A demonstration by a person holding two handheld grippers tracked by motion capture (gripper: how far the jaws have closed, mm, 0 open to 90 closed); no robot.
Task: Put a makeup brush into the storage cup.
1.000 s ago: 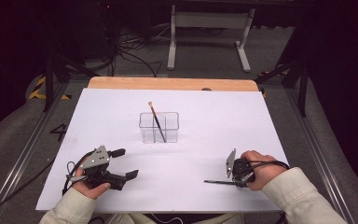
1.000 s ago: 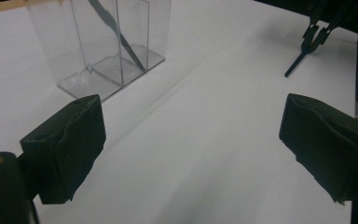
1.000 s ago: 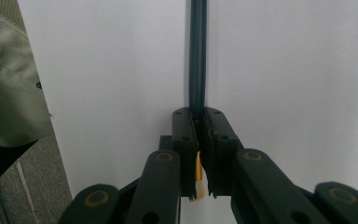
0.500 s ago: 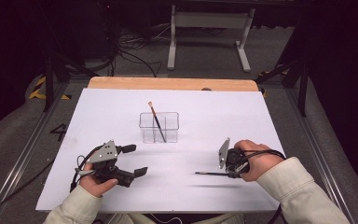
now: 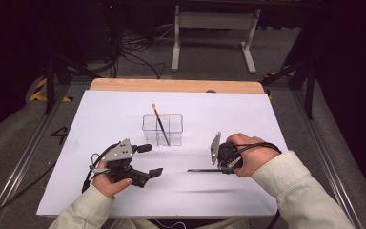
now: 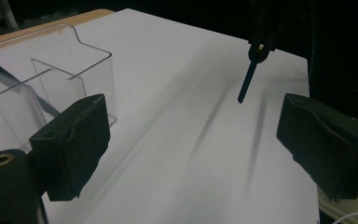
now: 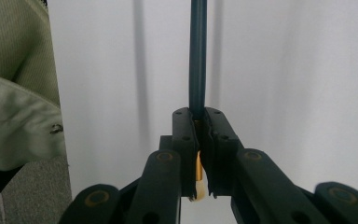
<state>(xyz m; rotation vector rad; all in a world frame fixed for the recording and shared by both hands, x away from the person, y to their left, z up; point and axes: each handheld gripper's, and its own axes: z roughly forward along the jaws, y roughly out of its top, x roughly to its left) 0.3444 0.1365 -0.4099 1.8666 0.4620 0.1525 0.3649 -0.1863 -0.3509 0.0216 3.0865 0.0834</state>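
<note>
A clear two-compartment container (image 5: pixel 148 128) stands mid-sheet with a dark-handled brush (image 5: pixel 160 126) leaning in it. My right gripper (image 5: pixel 220 168) is shut on a second brush (image 5: pixel 201 170), which hangs level above the paper to the container's right and points left. In the right gripper view my gripper (image 7: pixel 199 126) clamps the teal handle (image 7: pixel 198 56) near its gold ferrule. My left gripper (image 5: pixel 151 160) hovers open and empty in front of the container. In the left gripper view its wide-apart gripper (image 6: pixel 200 140) frames the container (image 6: pixel 70 70) and the held brush (image 6: pixel 248 84).
White paper (image 5: pixel 267 124) covers the table, whose wooden far edge (image 5: pixel 176 85) shows behind it. A metal stand (image 5: pixel 212 21) and cables lie on the floor beyond. A pale sleeve (image 7: pixel 18 84) sits at the left of the right gripper view.
My right gripper has risen off the paper with the brush and moved left toward the container. My left gripper has drifted right and slightly up, still open.
</note>
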